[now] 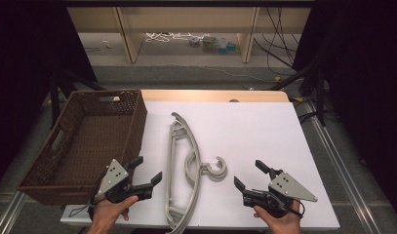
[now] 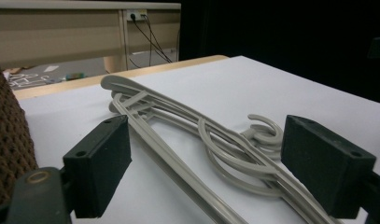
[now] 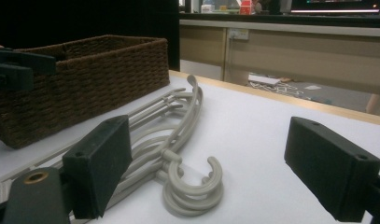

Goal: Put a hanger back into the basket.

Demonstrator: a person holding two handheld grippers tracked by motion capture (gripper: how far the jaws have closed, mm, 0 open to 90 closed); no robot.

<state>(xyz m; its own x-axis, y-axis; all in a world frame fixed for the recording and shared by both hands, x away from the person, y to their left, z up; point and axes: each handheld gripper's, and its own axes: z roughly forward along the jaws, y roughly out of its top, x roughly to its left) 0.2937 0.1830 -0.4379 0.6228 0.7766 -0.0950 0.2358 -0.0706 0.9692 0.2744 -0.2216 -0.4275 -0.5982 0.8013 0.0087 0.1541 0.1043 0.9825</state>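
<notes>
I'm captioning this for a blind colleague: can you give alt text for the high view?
A stack of grey hangers lies on a white table between two open hand-held grippers, left gripper and right gripper. A brown wicker basket sits at the left.

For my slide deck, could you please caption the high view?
Open left gripper and right gripper flank stacked grey hangers on a white table beside a brown wicker basket.
</notes>
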